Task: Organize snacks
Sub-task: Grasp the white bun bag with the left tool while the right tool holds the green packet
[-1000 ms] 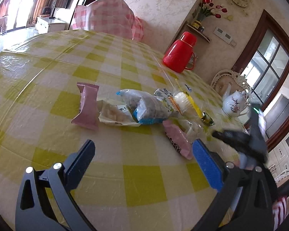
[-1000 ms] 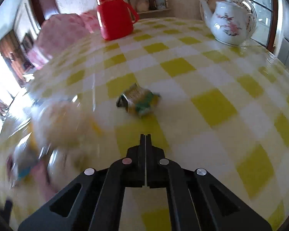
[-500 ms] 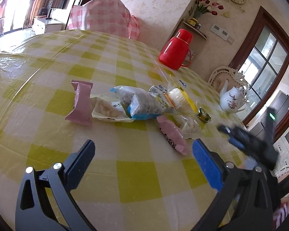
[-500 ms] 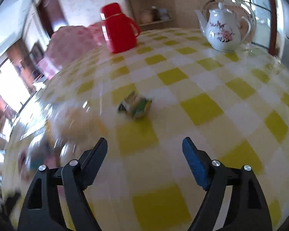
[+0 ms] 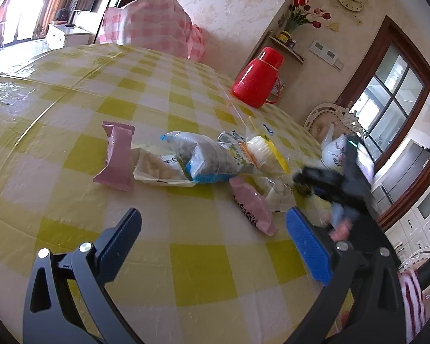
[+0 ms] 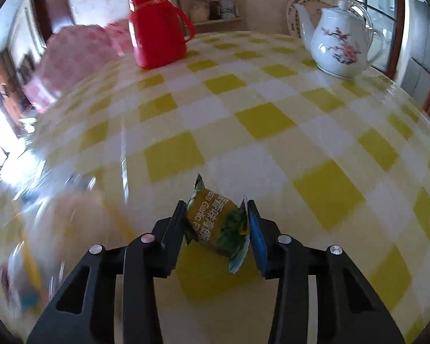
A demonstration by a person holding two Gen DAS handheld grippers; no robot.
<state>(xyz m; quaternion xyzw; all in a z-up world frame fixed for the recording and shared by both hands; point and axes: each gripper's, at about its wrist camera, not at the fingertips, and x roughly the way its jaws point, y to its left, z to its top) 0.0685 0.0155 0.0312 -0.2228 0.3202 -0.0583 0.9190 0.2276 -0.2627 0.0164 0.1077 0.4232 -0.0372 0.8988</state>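
right gripper [image 6: 217,230] closed onto green packet [image 6: 215,223] (left-wrist view blurs it) | left gripper [image 5: 212,243] open

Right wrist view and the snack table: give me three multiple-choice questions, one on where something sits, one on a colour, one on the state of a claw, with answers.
1. Where is the small green snack packet?
A. between the right claw fingers
B. beside the teapot
C. under the red flask

2. What colour are the darker squares of the tablecloth?
A. blue
B. yellow
C. red

3. How is the left claw?
A. shut on a pink wrapper
B. shut on nothing
C. open, nothing between its fingers

Answers:
1 A: the packet sits pinched between both pads, which have just closed in on it.
2 B: yellow and white checks cover the table.
3 C: its fingers stand wide apart over bare cloth, short of the snack pile.
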